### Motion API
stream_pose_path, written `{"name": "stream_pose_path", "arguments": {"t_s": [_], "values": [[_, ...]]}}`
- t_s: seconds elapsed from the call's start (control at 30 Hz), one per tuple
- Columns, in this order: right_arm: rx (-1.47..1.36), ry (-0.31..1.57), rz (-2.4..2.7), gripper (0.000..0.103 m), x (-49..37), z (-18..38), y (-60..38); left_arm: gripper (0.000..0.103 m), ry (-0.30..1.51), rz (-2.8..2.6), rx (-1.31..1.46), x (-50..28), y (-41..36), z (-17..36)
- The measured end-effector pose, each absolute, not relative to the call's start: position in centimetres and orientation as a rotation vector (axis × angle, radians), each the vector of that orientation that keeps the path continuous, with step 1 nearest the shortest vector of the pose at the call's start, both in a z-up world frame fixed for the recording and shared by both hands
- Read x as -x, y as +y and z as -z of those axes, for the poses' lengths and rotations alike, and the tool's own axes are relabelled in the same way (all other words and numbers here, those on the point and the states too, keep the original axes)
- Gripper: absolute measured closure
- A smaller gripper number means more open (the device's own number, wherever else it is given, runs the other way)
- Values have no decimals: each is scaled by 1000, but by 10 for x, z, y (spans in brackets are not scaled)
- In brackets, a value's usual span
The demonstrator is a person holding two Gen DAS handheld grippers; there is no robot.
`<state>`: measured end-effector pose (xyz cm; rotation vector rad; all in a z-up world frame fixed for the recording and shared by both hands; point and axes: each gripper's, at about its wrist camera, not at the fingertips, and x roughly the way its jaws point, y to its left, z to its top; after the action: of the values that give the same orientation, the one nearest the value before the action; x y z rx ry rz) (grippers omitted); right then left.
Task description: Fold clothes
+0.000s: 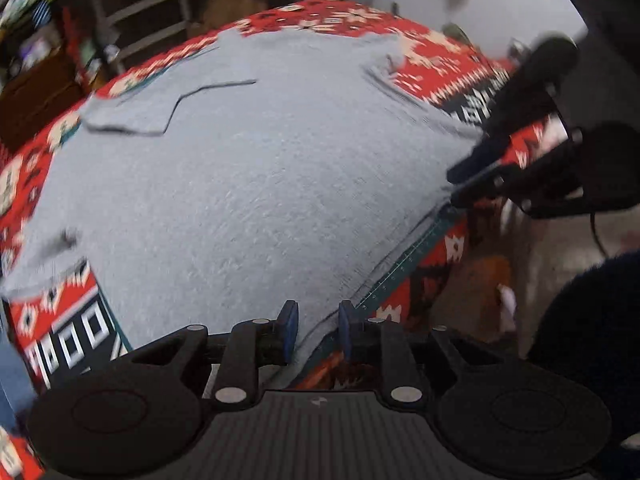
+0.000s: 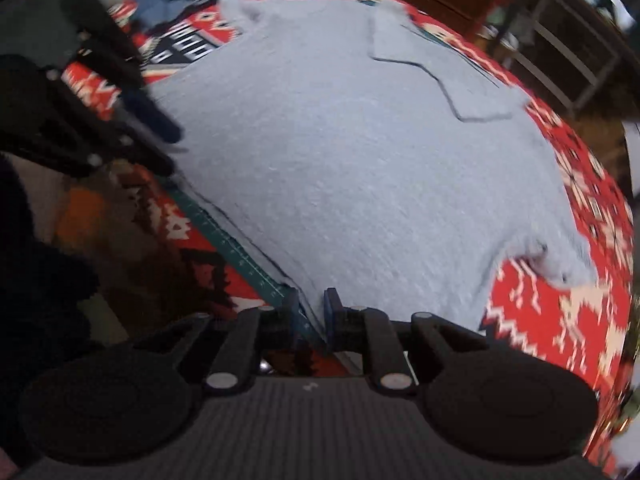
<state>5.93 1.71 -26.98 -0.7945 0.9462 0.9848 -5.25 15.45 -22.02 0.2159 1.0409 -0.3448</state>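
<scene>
Fabric of the grey shirt (image 1: pixel 248 184), spread flat on the patterned worktop (image 1: pixel 436 68), reaches away from both grippers: left gripper (image 1: pixel 316 330) and right gripper (image 2: pixel 312 312) each pinch its near hem, equally close, at opposite corners.

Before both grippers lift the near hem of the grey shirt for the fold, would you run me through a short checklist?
1. Left gripper on the hem of the grey shirt: ok, fabric runs between its blue pads.
2. Right gripper on the hem: ok, same.
3. Grips closed firmly: cannot tell, gaps show.
4. Shirt lying flat: ok.
5. Sleeve folded in: ok.
6. Patterned cloth not pinched: cannot tell.
</scene>
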Motion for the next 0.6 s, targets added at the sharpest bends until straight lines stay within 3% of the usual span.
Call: {"name": "stream_pose_path", "arguments": {"t_s": [0.2,0.23,0.33,0.6], "values": [[922,909,-1021,92,-52,284,30,77,1050,368,-250,49,153,229],[929,912,-1026,100,-52,286,31,78,1056,374,-255,49,154,231],[900,940,-1027,101,-57,284,29,98,1058,385,-245,51,156,234],[794,1020,-1038,102,-67,279,16,101,1093,389,-167,57,170,235]]}}
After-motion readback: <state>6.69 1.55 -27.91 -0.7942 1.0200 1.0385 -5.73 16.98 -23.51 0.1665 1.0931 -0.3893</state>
